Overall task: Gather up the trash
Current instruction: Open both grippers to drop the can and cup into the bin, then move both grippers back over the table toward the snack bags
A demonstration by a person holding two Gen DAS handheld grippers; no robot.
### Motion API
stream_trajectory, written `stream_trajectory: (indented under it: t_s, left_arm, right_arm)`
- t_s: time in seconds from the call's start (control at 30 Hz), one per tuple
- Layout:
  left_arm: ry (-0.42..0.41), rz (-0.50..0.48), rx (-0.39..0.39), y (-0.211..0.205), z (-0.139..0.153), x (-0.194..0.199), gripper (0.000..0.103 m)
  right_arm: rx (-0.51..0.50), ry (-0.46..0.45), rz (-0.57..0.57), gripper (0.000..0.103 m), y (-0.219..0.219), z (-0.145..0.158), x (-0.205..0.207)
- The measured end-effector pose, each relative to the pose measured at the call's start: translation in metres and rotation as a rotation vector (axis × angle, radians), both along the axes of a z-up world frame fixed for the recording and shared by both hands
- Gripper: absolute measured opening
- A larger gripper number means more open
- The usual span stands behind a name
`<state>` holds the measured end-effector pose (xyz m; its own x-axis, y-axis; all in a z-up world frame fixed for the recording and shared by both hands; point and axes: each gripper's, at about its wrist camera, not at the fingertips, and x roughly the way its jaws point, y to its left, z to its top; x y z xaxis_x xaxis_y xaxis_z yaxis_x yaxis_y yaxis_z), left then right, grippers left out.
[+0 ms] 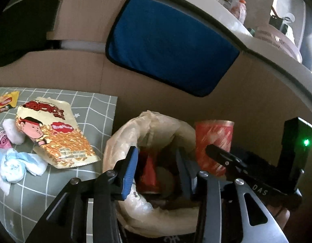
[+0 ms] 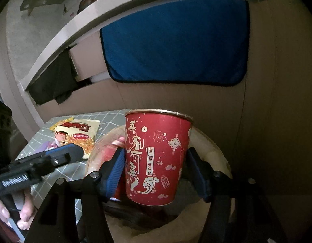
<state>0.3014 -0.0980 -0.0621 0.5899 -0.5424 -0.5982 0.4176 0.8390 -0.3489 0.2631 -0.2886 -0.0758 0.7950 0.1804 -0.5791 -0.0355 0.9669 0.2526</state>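
Right wrist view: red cup (image 2: 156, 160) upright between the pads of the right gripper (image 2: 156, 168), the left pad touching its wall, the right pad's contact unclear, cup hanging over the open bag (image 2: 214, 154); best released only once centred above the mouth, so it drops inside and not onto the rim. Left wrist view: left gripper (image 1: 159, 168) jaws wide and empty over the bag, with a snack packet (image 1: 54, 133) and tissues (image 1: 16, 166) lying uncollected on the mat (image 1: 54, 184).
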Motion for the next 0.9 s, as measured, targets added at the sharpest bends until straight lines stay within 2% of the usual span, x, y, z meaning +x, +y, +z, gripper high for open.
stream_trajectory:
  t_s: [0.23,0.33,0.47,0.67,0.73,0.9]
  left_arm:
    - [-0.031,0.074,0.049,0.016,0.006,-0.006,0.044]
    - [-0.06,0.118,0.063,0.029,0.013,-0.014,0.044]
    - [-0.091,0.172,0.071,0.05,0.022,-0.023,0.044]
    - [-0.112,0.308,0.075,0.108,0.038,-0.031,0.044]
    - [-0.109,0.37,0.06,0.14,0.043,-0.027,0.044]
    - [-0.092,0.509,0.01,0.216,0.044,0.0,0.044]
  right_arm:
    - [0.023,-0.005,0.003,0.073,0.001,0.002,-0.002]
    - [0.028,-0.015,0.012,0.073,0.002,0.008,-0.005]
    - [0.023,-0.035,0.082,0.073,0.017,0.02,-0.01]
    - [-0.087,-0.105,0.114,0.073,0.06,0.042,-0.013]
    - [-0.12,-0.135,0.134,0.073,0.078,0.05,-0.012]
    - [-0.101,-0.148,0.225,0.073,0.116,0.063,0.008]
